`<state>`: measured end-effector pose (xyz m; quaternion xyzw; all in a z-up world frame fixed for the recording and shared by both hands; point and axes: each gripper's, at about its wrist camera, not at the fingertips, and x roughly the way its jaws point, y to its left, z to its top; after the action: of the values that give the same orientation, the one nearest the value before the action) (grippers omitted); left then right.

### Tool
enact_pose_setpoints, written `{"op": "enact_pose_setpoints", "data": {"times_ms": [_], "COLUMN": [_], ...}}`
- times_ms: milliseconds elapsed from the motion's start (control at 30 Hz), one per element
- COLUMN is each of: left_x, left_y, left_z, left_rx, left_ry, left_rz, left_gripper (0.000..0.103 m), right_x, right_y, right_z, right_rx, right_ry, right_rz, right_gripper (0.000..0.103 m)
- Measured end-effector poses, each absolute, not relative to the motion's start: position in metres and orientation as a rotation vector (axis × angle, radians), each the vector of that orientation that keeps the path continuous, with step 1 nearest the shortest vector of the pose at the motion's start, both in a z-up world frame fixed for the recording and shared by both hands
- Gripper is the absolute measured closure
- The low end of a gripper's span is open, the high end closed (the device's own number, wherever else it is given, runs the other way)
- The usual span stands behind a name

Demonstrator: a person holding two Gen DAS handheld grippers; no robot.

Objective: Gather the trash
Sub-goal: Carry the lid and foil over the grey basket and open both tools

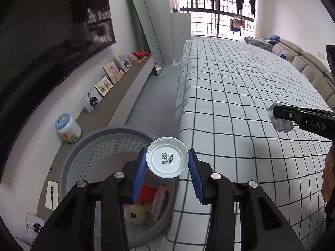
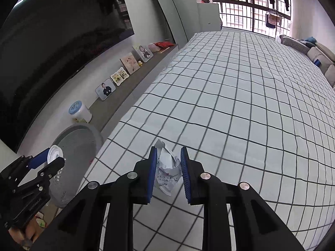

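My left gripper (image 1: 167,161) is shut on a round white plastic lid (image 1: 167,157) with a QR code, and holds it over the grey perforated basket (image 1: 98,146) beside the bed. The basket holds several pieces of trash, among them a red wrapper (image 1: 148,193). My right gripper (image 2: 168,161) is shut on a crumpled white paper wrapper (image 2: 167,167) with printed text, just above the checked bedsheet (image 2: 240,104). In the left wrist view the right gripper (image 1: 276,115) shows at the right edge with the crumpled paper (image 1: 281,124). In the right wrist view the left gripper (image 2: 50,159) holds the lid (image 2: 54,153) over the basket (image 2: 77,146).
A long grey shelf (image 1: 125,87) runs along the wall under a large dark TV (image 1: 41,52). It carries photo frames (image 1: 92,100) and a white jar (image 1: 67,127). A mirror (image 1: 146,31) leans at the far wall. A sofa (image 1: 309,67) lies beyond the bed.
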<state>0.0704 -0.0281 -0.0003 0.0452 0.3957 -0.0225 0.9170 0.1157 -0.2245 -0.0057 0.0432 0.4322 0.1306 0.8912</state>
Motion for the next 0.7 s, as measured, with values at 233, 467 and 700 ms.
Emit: {"op": "enact_pose_setpoints", "data": {"times_ms": [233, 467, 700], "left_x": [0.054, 0.053, 0.058], "left_y": [0.027, 0.083, 0.116], "left_z": [-0.006, -0.021, -0.043], "left_rx": [0.054, 0.002, -0.034], "left_ry": [0.810, 0.833, 0.881], "left_rz": [0.021, 0.092, 0.115], "left_gripper": [0.064, 0.064, 0.064], "right_x": [0.099, 0.104, 0.113], "right_y": [-0.150, -0.071, -0.024], "right_z": [0.002, -0.012, -0.036], "right_rx": [0.067, 0.013, -0.009], "right_ry": [0.886, 0.930, 0.976], "right_rz": [0.391, 0.512, 0.572], "right_gripper": [0.080, 0.080, 0.080]}}
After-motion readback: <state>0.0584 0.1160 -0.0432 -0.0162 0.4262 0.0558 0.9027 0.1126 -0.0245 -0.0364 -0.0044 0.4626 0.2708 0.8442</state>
